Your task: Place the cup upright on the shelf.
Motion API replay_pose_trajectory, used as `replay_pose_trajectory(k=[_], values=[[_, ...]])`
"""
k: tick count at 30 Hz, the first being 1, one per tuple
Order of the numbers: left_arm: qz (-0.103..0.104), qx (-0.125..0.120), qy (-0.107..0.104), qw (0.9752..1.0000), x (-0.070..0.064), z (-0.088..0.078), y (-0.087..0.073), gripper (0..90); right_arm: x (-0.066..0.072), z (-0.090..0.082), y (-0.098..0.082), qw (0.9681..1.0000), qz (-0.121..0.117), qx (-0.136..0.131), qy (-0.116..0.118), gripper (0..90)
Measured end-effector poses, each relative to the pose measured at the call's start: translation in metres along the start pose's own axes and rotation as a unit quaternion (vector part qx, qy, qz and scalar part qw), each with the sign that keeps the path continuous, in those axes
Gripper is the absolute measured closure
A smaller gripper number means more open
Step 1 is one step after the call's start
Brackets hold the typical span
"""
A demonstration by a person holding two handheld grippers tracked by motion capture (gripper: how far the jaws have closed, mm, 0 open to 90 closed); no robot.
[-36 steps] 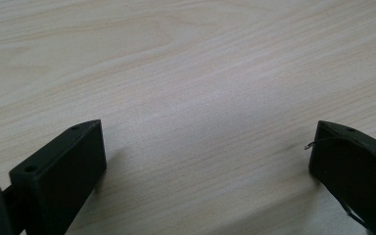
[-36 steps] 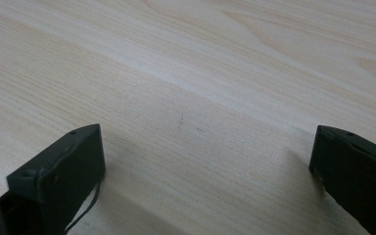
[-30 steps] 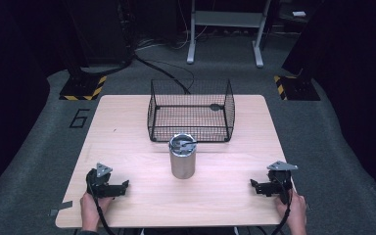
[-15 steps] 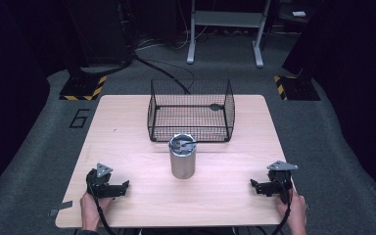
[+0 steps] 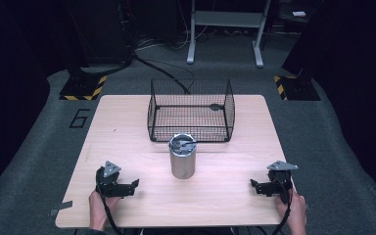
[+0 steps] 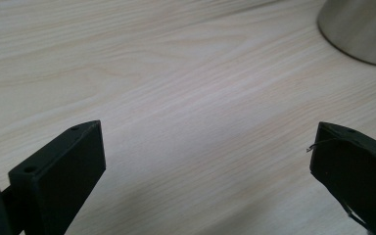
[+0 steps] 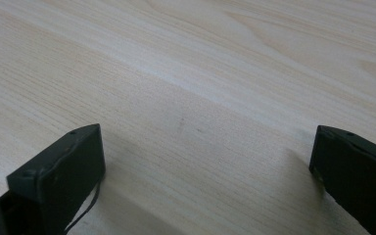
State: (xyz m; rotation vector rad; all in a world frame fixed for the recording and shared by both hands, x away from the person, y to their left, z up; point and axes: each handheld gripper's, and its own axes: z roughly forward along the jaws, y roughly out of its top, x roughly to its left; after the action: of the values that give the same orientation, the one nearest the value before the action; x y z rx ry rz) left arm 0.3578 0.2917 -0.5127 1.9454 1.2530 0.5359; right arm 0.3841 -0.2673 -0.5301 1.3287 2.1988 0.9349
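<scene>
The table (image 5: 127, 127) carries a wire basket (image 5: 191, 110) at its far side, and just in front of that basket stands an upright metal cylinder (image 5: 182, 157) with something dark resting in its open top. The left gripper (image 5: 127, 186) and right gripper (image 5: 259, 187) rest near the table's front edge, jaws apart and empty, pointing inward. The cylinder lies between them, somewhat nearer the left gripper.

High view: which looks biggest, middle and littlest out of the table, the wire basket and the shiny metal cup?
1. Table, biggest by far.
2. Wire basket.
3. Metal cup, smallest.
</scene>
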Motion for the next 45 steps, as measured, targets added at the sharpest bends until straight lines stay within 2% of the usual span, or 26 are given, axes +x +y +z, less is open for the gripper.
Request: replay_pose_trajectory(k=[5,8,10,21,26,31,45], values=[[0.002,-0.014,-0.027,0.9995,-0.012,-0.002,0.007,0.0,0.0,0.0,0.0,1.0,0.0,-0.001,-0.001,0.0],[0.011,-0.018,-0.037,0.9991,-0.019,-0.002,0.011,0.0,0.0,0.0,0.0,1.0,0.0,-0.001,-0.001,0.0],[0.013,-0.023,-0.051,0.9983,-0.023,-0.002,0.013,0.0,0.0,0.0,0.0,1.0,0.0,-0.001,-0.001,0.0],[0.025,-0.048,-0.077,0.9956,-0.044,0.001,0.029,0.0,0.0,0.0,0.0,1.0,-0.002,0.004,0.001,0.0],[0.044,-0.046,-0.097,0.9933,-0.055,0.006,0.037,0.0,0.0,0.0,0.0,1.0,-0.002,0.004,0.001,0.0],[0.06,-0.049,-0.12,0.9898,-0.066,0.013,0.046,0.0,0.0,0.0,0.0,1.0,-0.002,0.004,0.001,0.0],[0.073,-0.064,-0.157,0.9829,-0.086,0.028,0.072,0.0,0.0,0.0,0.0,1.0,-0.002,0.004,0.001,0.0]])
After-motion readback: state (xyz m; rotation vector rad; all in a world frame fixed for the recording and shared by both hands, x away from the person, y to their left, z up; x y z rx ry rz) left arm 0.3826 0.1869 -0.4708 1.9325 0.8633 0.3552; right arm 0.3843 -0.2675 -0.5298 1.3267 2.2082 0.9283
